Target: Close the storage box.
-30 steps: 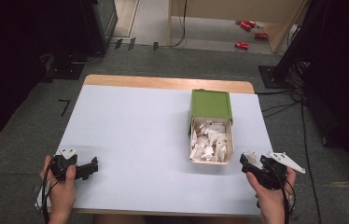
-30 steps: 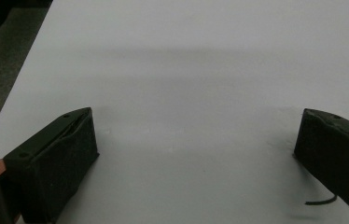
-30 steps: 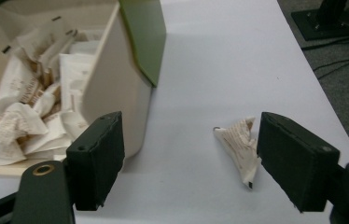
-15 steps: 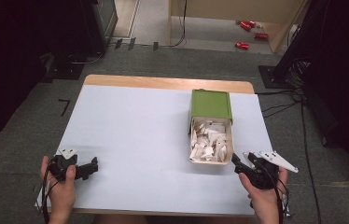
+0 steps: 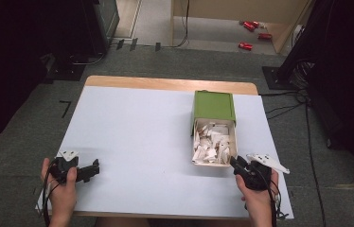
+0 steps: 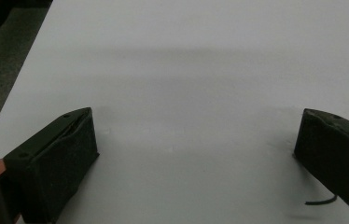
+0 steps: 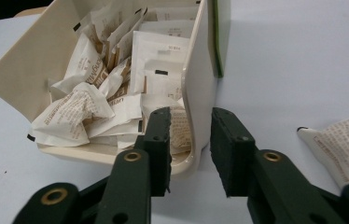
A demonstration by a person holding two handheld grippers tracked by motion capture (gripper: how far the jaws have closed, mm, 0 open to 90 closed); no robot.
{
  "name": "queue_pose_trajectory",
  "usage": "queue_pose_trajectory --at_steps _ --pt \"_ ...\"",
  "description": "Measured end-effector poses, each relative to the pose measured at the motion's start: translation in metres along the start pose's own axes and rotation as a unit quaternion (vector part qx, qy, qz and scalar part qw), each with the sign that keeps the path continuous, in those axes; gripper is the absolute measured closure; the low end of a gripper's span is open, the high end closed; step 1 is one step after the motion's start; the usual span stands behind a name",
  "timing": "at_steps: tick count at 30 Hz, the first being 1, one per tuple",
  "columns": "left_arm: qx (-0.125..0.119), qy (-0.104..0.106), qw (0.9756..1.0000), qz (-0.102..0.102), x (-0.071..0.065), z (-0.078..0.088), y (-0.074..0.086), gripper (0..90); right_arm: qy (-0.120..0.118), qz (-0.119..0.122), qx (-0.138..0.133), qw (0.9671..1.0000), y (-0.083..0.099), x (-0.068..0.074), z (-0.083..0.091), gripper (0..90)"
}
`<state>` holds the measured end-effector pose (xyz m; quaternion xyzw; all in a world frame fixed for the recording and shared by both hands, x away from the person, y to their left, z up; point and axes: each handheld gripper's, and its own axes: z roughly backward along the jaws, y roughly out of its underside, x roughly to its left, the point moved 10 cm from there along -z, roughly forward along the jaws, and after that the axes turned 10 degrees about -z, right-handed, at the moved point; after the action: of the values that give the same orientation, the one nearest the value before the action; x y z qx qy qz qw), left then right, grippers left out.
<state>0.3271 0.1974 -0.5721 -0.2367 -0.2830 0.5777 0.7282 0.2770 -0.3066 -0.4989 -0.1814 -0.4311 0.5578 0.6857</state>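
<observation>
**Right jaws close over the tray's front wall**

Now, on the table (image 5: 132, 127), the cream tray (image 5: 196, 146) of packets (image 7: 93, 107) sticks out of its green box (image 5: 214, 107). The right gripper (image 7: 189, 149) straddles the tray's front wall, jaws just closing, not visibly pinching yet. Next, likely: clamp, then slide. The left gripper (image 6: 196, 154) rests spread, well apart. A stray packet (image 7: 338, 140) lies beside the right gripper.

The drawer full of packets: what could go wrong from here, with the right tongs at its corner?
1. The right tongs straddle the drawer wall at one corner only; a pull there may twist the drawer or slip off.
2. The packets are heaped up to the rim, so a jerk could spill some.
3. One loose packet lies beside the tongs and could be pushed away.
</observation>
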Motion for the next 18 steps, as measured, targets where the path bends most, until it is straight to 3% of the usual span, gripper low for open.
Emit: queue_pose_trajectory --at_steps 18 --pt "-0.001 -0.001 1.0 0.0 0.0 0.0 0.0 0.0 0.022 0.012 0.014 0.9996 0.01 -0.003 -0.013 84.8"
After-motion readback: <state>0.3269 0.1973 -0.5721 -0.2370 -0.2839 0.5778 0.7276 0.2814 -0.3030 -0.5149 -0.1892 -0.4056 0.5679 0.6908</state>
